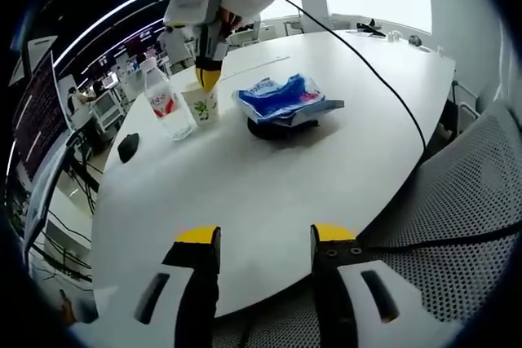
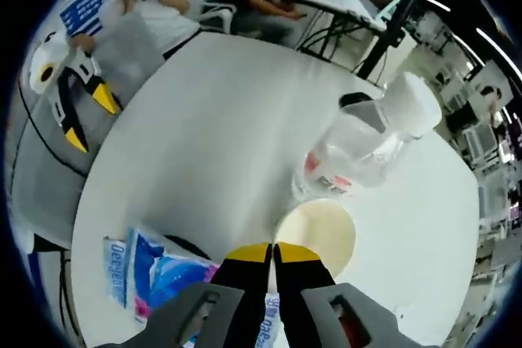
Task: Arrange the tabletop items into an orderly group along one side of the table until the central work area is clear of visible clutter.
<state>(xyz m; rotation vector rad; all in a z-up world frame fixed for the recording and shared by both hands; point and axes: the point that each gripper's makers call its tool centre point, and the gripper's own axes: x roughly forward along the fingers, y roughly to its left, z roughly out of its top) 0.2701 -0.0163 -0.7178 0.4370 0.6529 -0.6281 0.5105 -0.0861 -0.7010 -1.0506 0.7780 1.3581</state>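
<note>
On the white round table a paper cup with a green print stands beside an upright water bottle with a red label. My right gripper, held by a sleeved hand, comes down from above and is shut on the cup's rim. In the right gripper view the jaws are pinched together at the edge of the cup, with the bottle just behind it. My left gripper hangs open over the near table edge, holding nothing; it also shows as the left gripper.
A blue snack packet lies on a black object right of the cup; the same packet sits left of my right jaws. A black mouse lies at the left. A mesh chair and a cable are at the right.
</note>
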